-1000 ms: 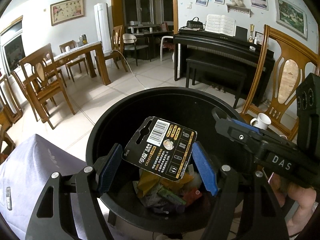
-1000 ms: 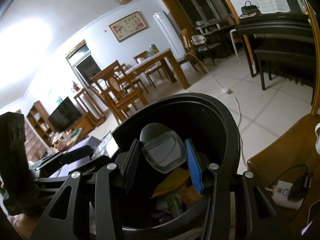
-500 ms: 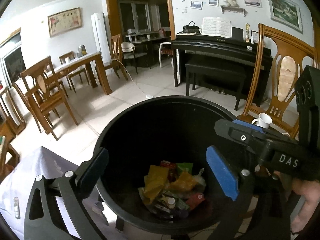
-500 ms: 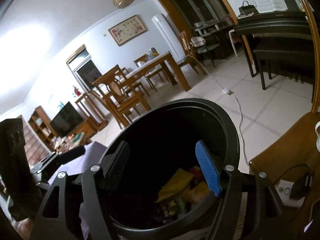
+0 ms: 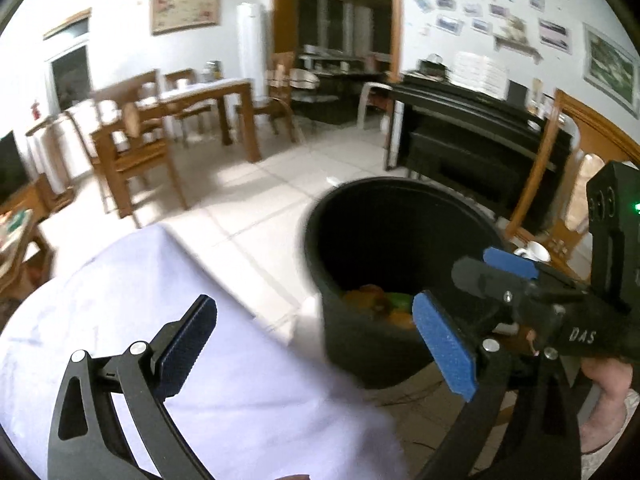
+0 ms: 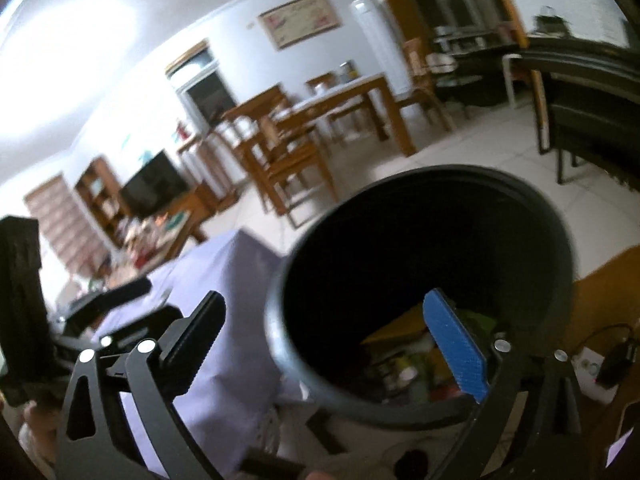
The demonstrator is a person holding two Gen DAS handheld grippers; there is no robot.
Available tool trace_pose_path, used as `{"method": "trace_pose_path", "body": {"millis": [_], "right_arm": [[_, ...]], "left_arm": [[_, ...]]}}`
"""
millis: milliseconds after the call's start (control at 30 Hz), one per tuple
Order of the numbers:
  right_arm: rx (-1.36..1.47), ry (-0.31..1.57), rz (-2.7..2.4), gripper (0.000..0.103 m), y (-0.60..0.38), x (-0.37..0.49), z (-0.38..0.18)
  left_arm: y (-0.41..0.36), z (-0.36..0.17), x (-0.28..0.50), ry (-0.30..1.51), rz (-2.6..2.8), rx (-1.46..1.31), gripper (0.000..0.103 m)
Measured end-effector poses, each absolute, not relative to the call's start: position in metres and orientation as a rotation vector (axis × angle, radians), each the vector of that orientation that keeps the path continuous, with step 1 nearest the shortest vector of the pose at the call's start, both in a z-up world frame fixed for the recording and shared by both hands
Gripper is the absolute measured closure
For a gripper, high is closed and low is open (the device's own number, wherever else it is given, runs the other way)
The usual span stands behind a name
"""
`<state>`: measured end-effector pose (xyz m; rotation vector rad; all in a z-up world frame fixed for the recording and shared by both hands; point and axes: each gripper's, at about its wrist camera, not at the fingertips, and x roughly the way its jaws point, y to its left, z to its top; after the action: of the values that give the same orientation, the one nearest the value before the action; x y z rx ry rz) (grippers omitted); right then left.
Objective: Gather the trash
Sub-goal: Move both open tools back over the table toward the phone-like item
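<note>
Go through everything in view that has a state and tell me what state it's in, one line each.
Left tongs: open, nothing between the pads.
Right tongs: open, just widened, empty.
Trash bin: upright, uncovered, wrappers at the bottom, far from full.
Tablecloth: spread flat, bare where visible.
Television: screen dark.

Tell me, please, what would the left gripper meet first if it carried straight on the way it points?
Probably the black bin: its near wall and rim sit ahead of the open left gripper, beside the white cloth. Depth is unclear in the blur.
</note>
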<state>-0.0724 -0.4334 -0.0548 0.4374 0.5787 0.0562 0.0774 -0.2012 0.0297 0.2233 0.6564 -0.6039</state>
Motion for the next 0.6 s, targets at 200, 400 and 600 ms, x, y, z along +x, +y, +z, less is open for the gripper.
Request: {"method": "trace_pose_path", "body": {"millis": [200, 400, 600], "right_arm": [[0.256, 0.645, 0.173, 0.005, -0.323, -0.052, -0.034], [0.163, 0.631, 0.318, 0.005, -0.209, -0.042, -0.010], [0.149, 0.581, 0.393, 0.005, -0.118, -0.035, 0.007]], "left_arm": [[-0.112, 0.037, 0.061, 0.600, -0.438, 0.185, 0.005], [-0.012, 0.038, 0.044, 0.592, -0.249, 0.130, 0.005], [0.078, 0.037, 0.025, 0.553, -0.026, 0.058, 0.005]]}}
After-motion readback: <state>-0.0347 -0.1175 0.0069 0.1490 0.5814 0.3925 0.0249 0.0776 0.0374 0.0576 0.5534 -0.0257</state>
